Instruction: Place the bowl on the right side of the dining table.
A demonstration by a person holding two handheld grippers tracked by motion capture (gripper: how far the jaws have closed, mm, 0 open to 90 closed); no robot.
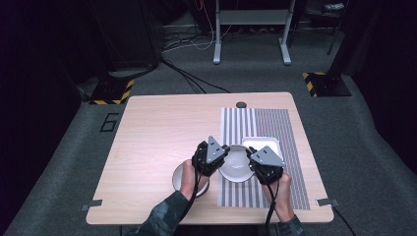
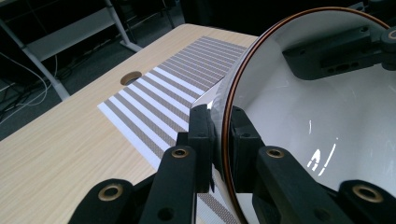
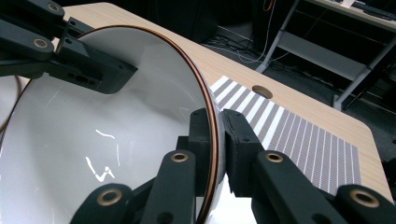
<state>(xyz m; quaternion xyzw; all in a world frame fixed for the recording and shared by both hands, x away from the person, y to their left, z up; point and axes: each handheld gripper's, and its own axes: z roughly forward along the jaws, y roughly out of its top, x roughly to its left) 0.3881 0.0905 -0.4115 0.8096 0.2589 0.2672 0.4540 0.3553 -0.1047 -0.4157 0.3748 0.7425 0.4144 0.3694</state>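
A white bowl with a thin brown rim is held up over the striped mat by both grippers. My left gripper is shut on the bowl's left rim; in the left gripper view its jaws pinch the bowl rim at the gripper. My right gripper is shut on the bowl's right rim; in the right gripper view the bowl rim runs between the closed jaws of the gripper. The other gripper shows across the bowl in each gripper view.
A second white bowl sits on the wooden table under the left hand. A white rectangular tray lies on the mat behind the right gripper. A round cable hole is at the table's far edge.
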